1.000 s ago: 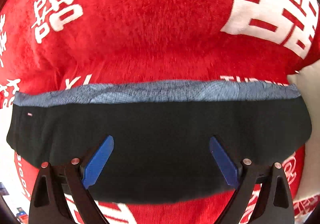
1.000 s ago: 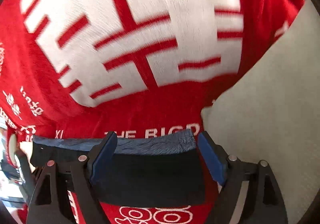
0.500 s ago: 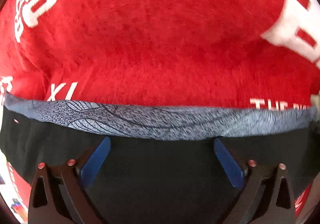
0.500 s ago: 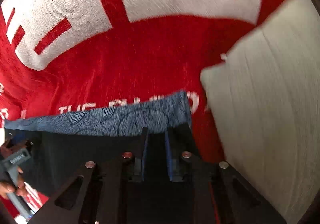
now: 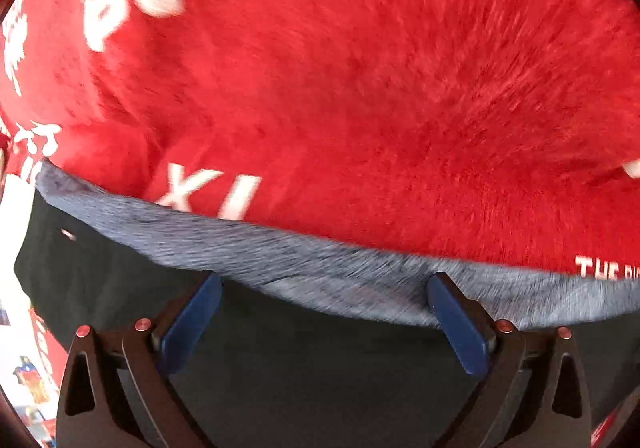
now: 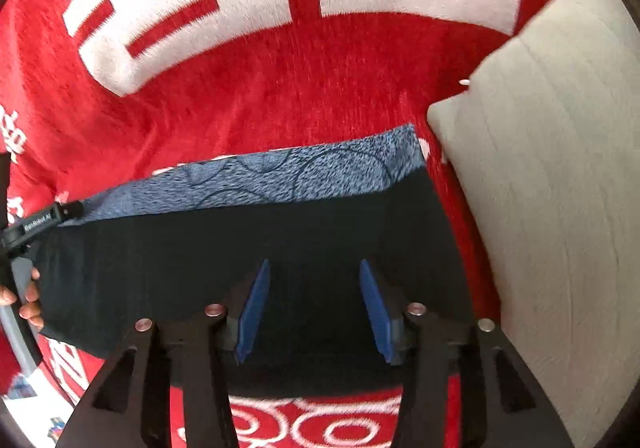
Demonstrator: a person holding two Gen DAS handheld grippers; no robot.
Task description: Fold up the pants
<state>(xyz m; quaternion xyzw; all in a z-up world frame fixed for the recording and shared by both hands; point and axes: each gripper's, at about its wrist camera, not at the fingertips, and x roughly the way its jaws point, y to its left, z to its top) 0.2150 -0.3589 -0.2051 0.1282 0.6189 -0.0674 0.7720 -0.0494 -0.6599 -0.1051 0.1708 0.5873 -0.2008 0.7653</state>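
The pants are black with a blue-grey patterned waistband and lie folded flat on a red blanket. My left gripper is open, its blue fingers spread over the black cloth just below the waistband. In the right wrist view the pants fill the lower middle, waistband at the far edge. My right gripper is open and empty over the black cloth near its right end. The other gripper and the hand holding it show at the left edge.
A red plush blanket with large white characters covers the surface. A grey cushion lies to the right of the pants. Small items show at the lower left edge.
My right gripper was shut on the pants half a second ago and has opened and let go. My left gripper has moved forward to the waistband and stayed open.
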